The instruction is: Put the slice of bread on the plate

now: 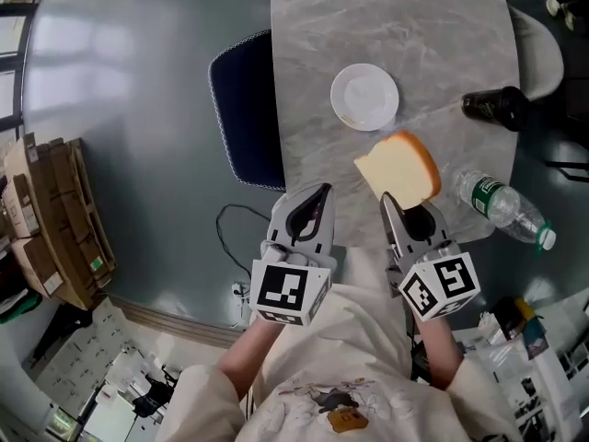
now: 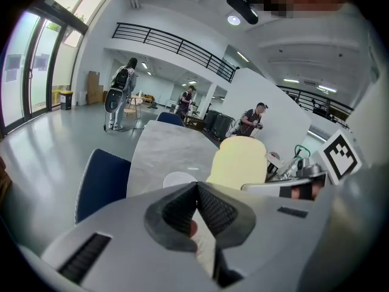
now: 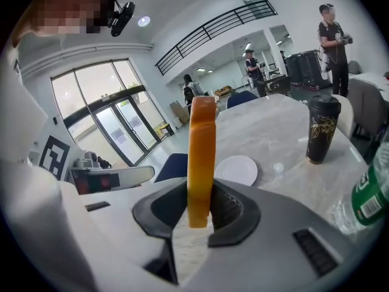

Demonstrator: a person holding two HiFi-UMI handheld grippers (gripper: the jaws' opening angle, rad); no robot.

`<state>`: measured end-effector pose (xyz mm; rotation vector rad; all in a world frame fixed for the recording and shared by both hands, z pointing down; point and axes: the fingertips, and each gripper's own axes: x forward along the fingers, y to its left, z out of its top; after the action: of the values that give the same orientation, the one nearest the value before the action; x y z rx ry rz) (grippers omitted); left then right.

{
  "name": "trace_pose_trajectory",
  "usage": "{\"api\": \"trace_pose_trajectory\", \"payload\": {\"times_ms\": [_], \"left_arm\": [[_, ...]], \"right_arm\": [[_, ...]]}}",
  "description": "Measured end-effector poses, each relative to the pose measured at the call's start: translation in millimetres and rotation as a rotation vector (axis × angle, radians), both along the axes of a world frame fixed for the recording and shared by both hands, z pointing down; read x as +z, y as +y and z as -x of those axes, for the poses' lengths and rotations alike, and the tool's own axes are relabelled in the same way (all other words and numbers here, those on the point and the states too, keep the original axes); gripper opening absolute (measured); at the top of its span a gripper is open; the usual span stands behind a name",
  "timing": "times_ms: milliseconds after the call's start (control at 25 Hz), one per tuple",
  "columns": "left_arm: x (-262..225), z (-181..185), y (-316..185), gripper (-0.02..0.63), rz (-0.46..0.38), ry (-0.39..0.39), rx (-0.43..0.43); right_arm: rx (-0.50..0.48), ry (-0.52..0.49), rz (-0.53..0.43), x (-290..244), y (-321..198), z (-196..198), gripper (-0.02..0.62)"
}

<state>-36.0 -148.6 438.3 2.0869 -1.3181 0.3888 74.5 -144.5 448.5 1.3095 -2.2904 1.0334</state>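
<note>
My right gripper (image 1: pixel 394 205) is shut on the slice of bread (image 1: pixel 399 170), pale with an orange-brown crust, and holds it edge-up above the near part of the marble table (image 1: pixel 313 90). In the right gripper view the bread (image 3: pixel 201 157) stands upright between the jaws of that gripper (image 3: pixel 200 208). The small white plate (image 1: pixel 365 96) lies beyond the bread, apart from it; it also shows as the plate (image 3: pixel 237 170) and the plate (image 2: pixel 180 179). My left gripper (image 1: pixel 316 196) hovers at the table's near edge, shut with nothing in it; the same gripper (image 2: pixel 197 190) shows its pads meeting.
A dark tumbler (image 1: pixel 494 107) lies at the table's right edge and a clear water bottle (image 1: pixel 504 209) with a green label lies near the right gripper. A dark blue chair (image 1: pixel 245 118) stands at the table's left side. Cardboard boxes (image 1: pixel 55 219) are on the floor, left.
</note>
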Motion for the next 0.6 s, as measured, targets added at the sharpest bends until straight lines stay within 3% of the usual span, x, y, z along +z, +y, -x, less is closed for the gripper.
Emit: {"api": "trace_pose_trajectory", "payload": {"times_ms": [600], "left_arm": [[83.0, 0.3, -7.8, 0.009, 0.133, 0.055, 0.008]], "right_arm": [[-0.013, -0.001, 0.117, 81.7, -51.6, 15.9, 0.095]]}}
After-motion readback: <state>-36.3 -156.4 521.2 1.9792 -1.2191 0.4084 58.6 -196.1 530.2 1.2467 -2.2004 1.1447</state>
